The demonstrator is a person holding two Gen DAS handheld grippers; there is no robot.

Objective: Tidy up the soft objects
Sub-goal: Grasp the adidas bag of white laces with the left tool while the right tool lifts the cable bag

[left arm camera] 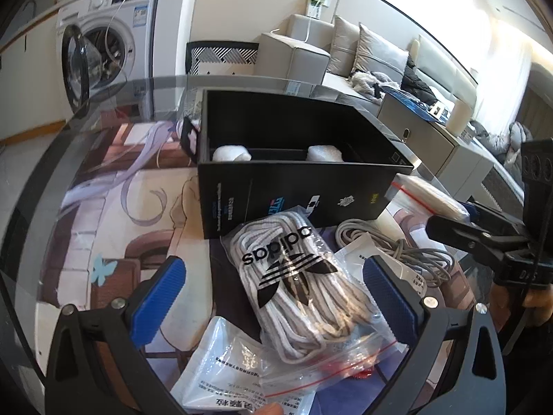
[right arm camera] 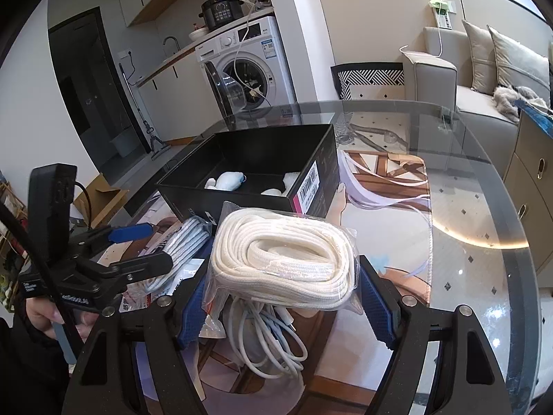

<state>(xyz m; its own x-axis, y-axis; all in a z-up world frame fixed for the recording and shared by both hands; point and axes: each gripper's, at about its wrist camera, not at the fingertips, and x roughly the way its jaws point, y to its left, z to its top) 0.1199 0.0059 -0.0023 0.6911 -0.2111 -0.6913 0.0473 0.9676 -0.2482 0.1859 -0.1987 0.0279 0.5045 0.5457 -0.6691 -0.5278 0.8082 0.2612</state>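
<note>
Lace bag [right arm camera: 285, 259] between right jaws

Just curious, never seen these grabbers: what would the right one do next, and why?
Probably carry it forward over the open black cardboard box and let go. The right gripper is clamped on a clear plastic bag of coiled white laces, lifted above the grey cables, and the box already holds white bundles.

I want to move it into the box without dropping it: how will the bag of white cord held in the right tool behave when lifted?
The bag of white cord looks soft: it bulges past the right tool, so its ends will probably sag. The clear plastic looks glossy, so it may slip between the pads. It seems light for its bulk, just coiled cord, so it is unlikely to break if dropped.
</note>
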